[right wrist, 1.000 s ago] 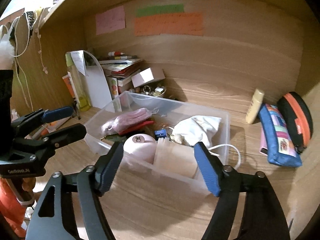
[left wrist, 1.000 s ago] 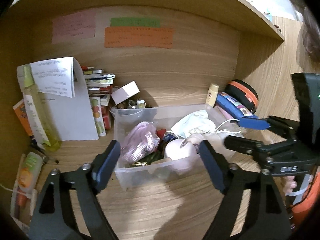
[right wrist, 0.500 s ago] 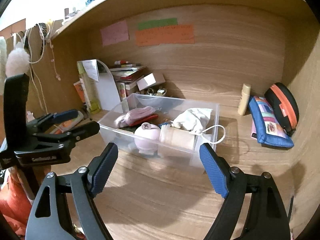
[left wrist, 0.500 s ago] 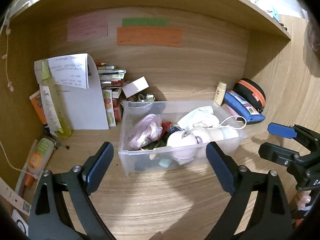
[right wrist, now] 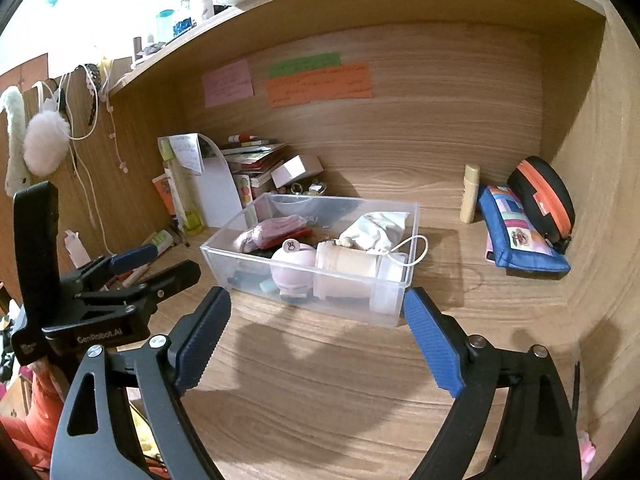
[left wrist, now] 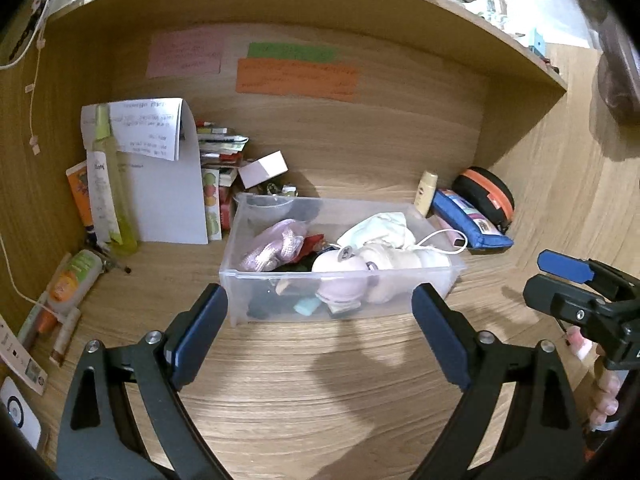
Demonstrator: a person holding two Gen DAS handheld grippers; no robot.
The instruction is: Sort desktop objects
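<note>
Clear plastic bin (left wrist: 240, 284) sits on the wooden desk (left wrist: 320, 392) inside an alcove, near the middle and a little back from both grippers. It holds a pink knitted item (left wrist: 276, 244) at its left, a round pale pink object with a small sticker (right wrist: 292, 266) at the front, a beige cylinder (right wrist: 346, 266) lying on its side beside that, and a white drawstring pouch (right wrist: 378, 226) toward the back right, its cord looping over the rim.

Left gripper (left wrist: 320, 336) hangs in front of the bin with its jaws spread wide and nothing between them; the pads touch nothing. Right gripper (right wrist: 316, 336) points at the bin's near corner, its jaws opening, also empty, with bare desk between the blue pads.

Right of the bin, well apart from it, a blue zip pouch (right wrist: 516, 236) lies against a black case with an orange zip (right wrist: 540, 196), and a small cream tube (right wrist: 470, 192) stands upright beside them at the back wall. Left of the bin stand a folded white paper stand (left wrist: 168, 184), a yellow-green spray bottle (left wrist: 112, 184) and a stack of books (left wrist: 220, 152), with a small white box (left wrist: 264, 168) tilted against the stack. Pink, green and orange sticky notes (left wrist: 296, 76) are stuck on the back wall.
</note>
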